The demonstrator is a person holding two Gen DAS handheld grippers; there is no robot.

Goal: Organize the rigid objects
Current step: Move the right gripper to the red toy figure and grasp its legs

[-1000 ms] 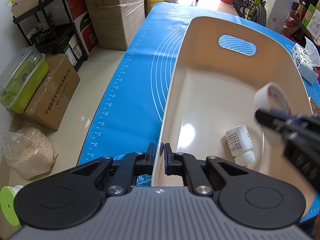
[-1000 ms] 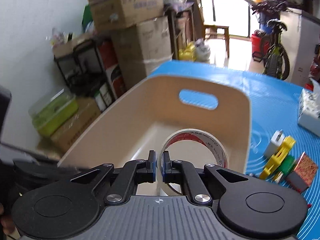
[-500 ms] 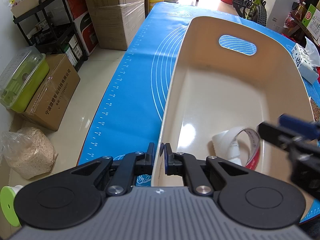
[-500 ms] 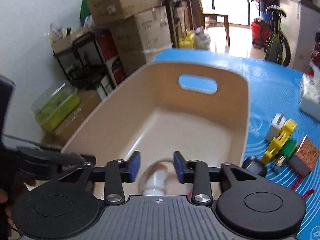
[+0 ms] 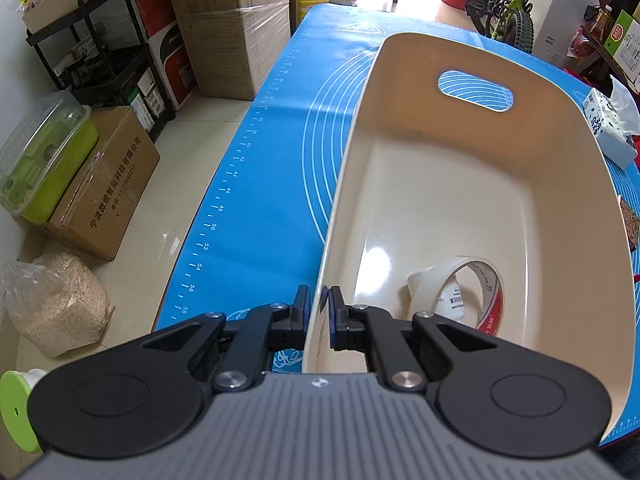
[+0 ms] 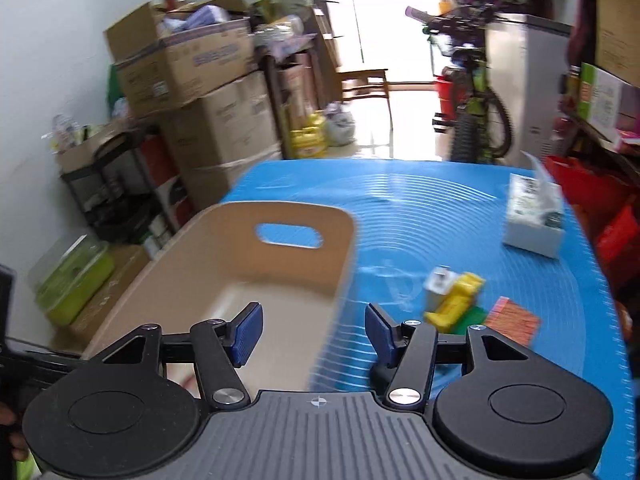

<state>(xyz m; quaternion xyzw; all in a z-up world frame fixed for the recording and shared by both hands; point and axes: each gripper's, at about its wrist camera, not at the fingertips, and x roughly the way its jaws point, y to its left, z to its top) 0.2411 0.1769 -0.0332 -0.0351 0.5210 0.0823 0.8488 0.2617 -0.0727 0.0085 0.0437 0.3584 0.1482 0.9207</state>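
A cream bin [image 5: 576, 184] with a handle slot stands on the blue mat [image 5: 260, 200]. My left gripper [image 5: 319, 312] is shut on the bin's near left rim. A roll of tape [image 5: 460, 292] lies in the bin's near end, over a white bottle that is mostly hidden. My right gripper [image 6: 315, 332] is open and empty, raised above the bin's right wall [image 6: 340, 264]. On the mat to the right lie a white plug [image 6: 438, 284], a yellow piece [image 6: 456, 304], a green piece [image 6: 476, 318] and an orange-red block [image 6: 514, 320].
A tissue box [image 6: 532, 220] stands at the mat's far right. Cardboard boxes [image 5: 236, 20], a black shelf [image 5: 100, 60], a green container [image 5: 44, 160] and a sack of grain [image 5: 52, 304] stand on the floor to the left. A bicycle [image 5: 508, 4] stands at the back.
My right gripper opened and dropped the tape roll into the bin over the bottle, then rose and swung right, out of the left wrist view. The left gripper has not moved.
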